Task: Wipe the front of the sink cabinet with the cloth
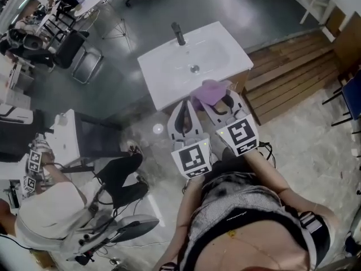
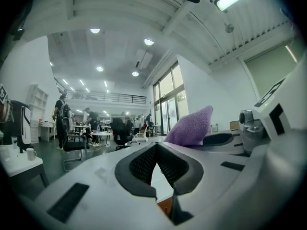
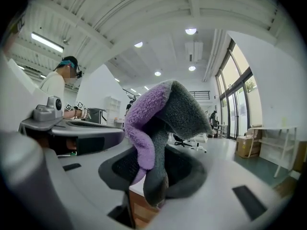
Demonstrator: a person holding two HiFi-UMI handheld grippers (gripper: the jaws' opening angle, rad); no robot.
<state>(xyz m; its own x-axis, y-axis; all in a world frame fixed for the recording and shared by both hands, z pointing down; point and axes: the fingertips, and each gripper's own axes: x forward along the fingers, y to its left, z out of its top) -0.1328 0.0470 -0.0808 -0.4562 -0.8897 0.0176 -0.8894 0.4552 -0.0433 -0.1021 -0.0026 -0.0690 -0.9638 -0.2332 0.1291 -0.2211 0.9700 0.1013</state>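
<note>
My right tongs [image 3: 154,162] are clenched on the cloth [image 3: 160,111], which is bunched at the front rim of the sink [image 1: 169,66], 12 o'clock from me. My left tongs [image 2: 156,147], at 9 o'clock of the right, are closed and carry nothing. Caution: the cabinet front [image 3: 143,212] lies below the rim. When pressed against it, a shallow pinch may let the cloth drag free.

No readable text, brand, number or sign in your views. Just below sink [image 1: 159,72]: left marker cube [image 1: 192,160] and right marker cube [image 1: 242,133] carry black-and-white square patterns only, no letters. Farther below sink: small script on your striped shirt [image 1: 225,199], too small to read.
</note>
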